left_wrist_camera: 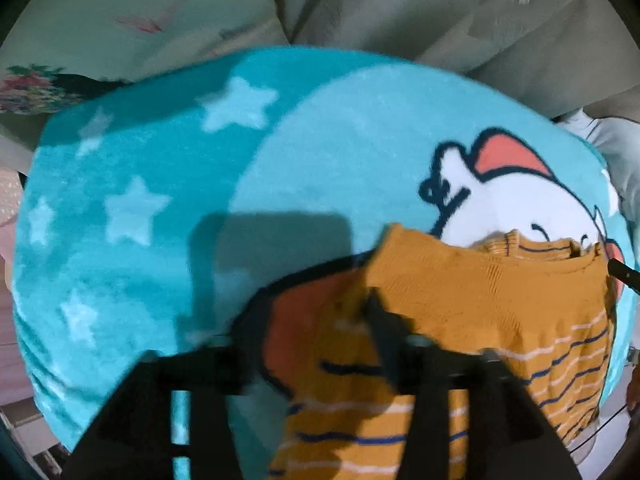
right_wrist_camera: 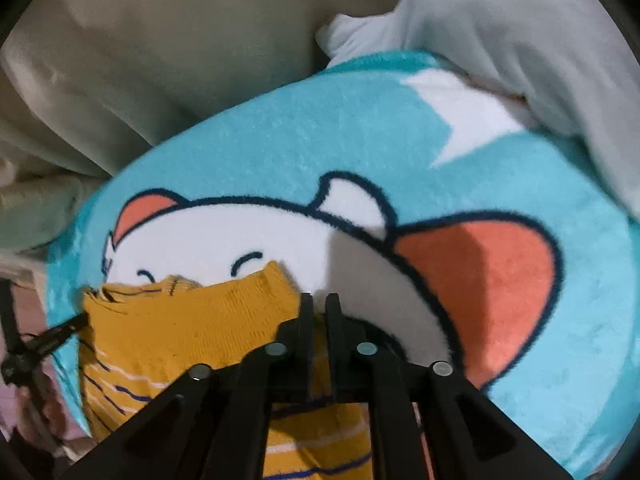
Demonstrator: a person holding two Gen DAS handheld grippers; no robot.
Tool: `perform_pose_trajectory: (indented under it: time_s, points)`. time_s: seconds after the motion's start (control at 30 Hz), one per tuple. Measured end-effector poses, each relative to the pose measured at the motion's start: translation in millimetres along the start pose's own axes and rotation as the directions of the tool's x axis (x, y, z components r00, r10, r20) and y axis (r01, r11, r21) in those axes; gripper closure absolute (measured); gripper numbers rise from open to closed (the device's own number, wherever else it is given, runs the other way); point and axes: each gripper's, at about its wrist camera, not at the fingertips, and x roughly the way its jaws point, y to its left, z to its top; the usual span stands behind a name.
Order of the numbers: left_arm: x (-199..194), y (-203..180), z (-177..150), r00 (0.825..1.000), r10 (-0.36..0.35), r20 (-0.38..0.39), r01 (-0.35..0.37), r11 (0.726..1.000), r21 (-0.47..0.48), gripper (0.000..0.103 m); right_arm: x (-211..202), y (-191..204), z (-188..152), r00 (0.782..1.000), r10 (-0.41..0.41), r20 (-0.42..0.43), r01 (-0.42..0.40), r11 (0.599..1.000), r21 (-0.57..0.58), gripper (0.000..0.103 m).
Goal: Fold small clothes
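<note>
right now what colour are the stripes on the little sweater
White and navy blue stripes on the mustard-yellow sweater, clearest in the left wrist view.

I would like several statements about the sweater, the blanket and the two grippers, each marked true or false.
1. The sweater is mustard yellow with white and dark blue stripes. True.
2. The sweater lies on a plain red blanket. False: the blanket is turquoise with pale stars and a white cartoon animal.
3. The right gripper has its fingers almost together at the sweater's edge. True.
4. The left gripper is closed far from the sweater. False: its fingers are spread, and one rests over the sweater.
5. A pale garment lies at the blanket's far edge. True.
</note>
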Motion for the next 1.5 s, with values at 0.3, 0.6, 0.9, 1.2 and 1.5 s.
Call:
perform_pose_trajectory:
  time_s: [0.3,0.6,0.9,1.2,1.5]
  points:
    - [-68.8,79.9,-90.2,0.996,-0.070,0.056,0.081,0.970,-0.231,0.034,-72.8,31.0,-87.8,0.988,0.145,0.054,-0.144,0.989,-0.025,0.045]
    - [-52.6,96.6,-198.9,0.973,-0.231,-0.001,0.211,0.893,-0.397,0.034,-48.2,121.2,-133.3,0.950,0.298,-0.093,-0.303,0.952,-0.049,0.045]
    - [-24.0,92.2,-221.8,0.889,-0.455,0.046,0.426,0.788,-0.445,0.034,-47.4,206.7,-139.1,0.943,0.296,-0.154,-0.321,0.931,-0.175,0.044]
    - [-2.9,100.8,-220.5,0.840,-0.530,0.112,0.498,0.673,-0.546,0.045,-20.8,250.3,-127.8,0.933,0.261,-0.246,-0.317,0.922,-0.223,0.044]
    - [-2.7,89.4,-209.2,0.838,-0.533,0.116,0.504,0.674,-0.540,0.082,21.0,291.3,-115.5,0.888,0.252,-0.385,-0.344,0.919,-0.193,0.044]
